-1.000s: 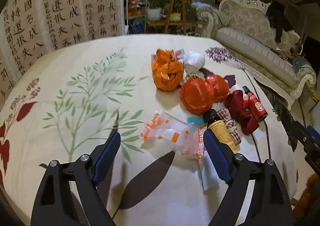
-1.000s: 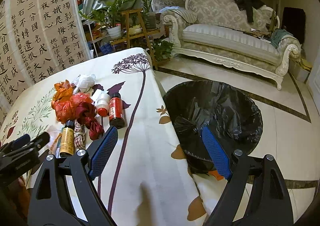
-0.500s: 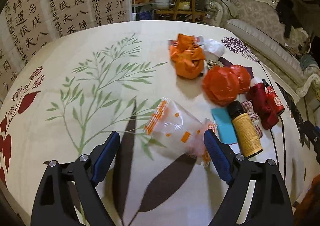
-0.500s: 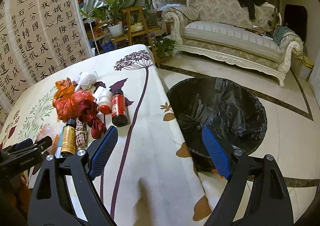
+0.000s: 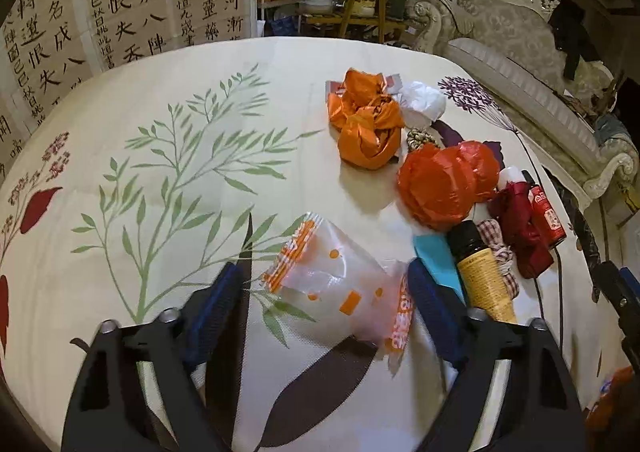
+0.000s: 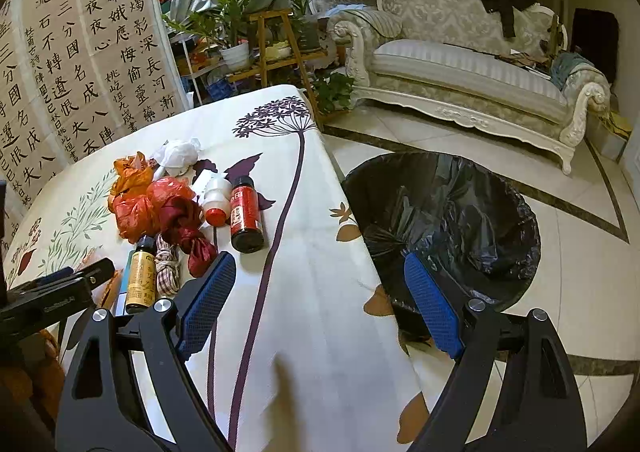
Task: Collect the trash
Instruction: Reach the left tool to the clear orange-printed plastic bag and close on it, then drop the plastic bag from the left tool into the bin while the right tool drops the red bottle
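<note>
Trash is nearly all on the desk [image 5: 160, 91] yet, so by my judgement the collecting has barely begun.

Left wrist view: the left tool [image 5: 324, 288] straddles a clear wrapper [image 5: 340, 284] with orange print, which lies flat on the cloth between the two blue pads. Its jaws are closing on the wrapper; the pad at 3 o'clock looks to be at the wrapper's edge, the other is apart from it, so nothing is pinched yet. Beyond it, toward 1 o'clock, sit an orange bag [image 5: 368, 123], a white wad [image 5: 424, 99] and a red bag [image 5: 444, 183]. Toward 3 o'clock lie a yellow bottle [image 5: 480, 272], a blue card [image 5: 436, 256], a checked cord [image 5: 500, 252], a dark red cloth [image 5: 520, 228] and a red bottle [image 5: 548, 211].

Right wrist view: the right tool [image 6: 316, 300] hangs spread wide and empty above the desk edge. A bin [image 6: 440, 211] with a black liner stands on the floor at 2 o'clock, just beside the desk; I cannot make out any trash inside it. The pile lies at 10 o'clock, untouched, with a white bottle [image 6: 216, 199] among it.

Left to do, as I judge it: pinch the wrapper, carry it to the bin, then clear the whole pile piece by piece.
</note>
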